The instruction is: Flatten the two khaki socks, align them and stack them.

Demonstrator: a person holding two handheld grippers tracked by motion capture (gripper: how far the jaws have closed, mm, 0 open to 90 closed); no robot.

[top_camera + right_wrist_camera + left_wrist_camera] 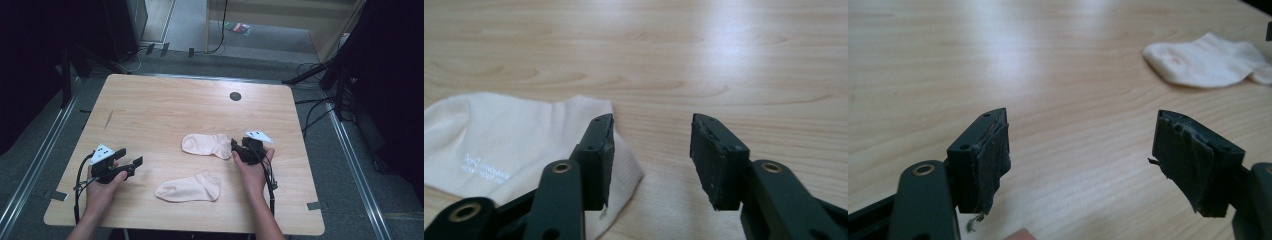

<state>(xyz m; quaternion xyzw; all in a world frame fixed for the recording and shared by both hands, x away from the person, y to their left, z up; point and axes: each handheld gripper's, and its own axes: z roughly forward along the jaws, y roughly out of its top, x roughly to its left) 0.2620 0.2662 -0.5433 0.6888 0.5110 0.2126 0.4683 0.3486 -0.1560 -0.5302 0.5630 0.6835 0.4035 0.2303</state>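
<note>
While your right gripper [235, 147] sits low at the cuff end of the far sock [206, 145], its jaws stand apart and nothing is clamped between them. In the right gripper view [651, 160] one jaw lies over the corner of that sock [514, 150], while the other jaw stands over bare wood; whether the jaw actually presses on the cloth cannot be told. The gap between the jaws holds only the sock's edge and table [734, 60]. The sock lies flat, with a small pale print on it. Your left gripper [131, 159] is well apart from both socks, near the left edge of the table [150, 105], with its jaws wide and empty; in the left gripper view [1080, 160] it looks across bare wood toward the far sock [1205, 62], which lies some way off at the upper right. The near sock [189, 189] lies flat between your two hands, closer to the front edge, touching neither gripper and apart from the far sock. Room for moving is generous: the whole back half of the table is bare wood apart from a round dark hole [235, 96] near the back edge. Your right hand [255, 167] rests near the right side of the table, your left hand [102, 182] toward the front left corner.
</note>
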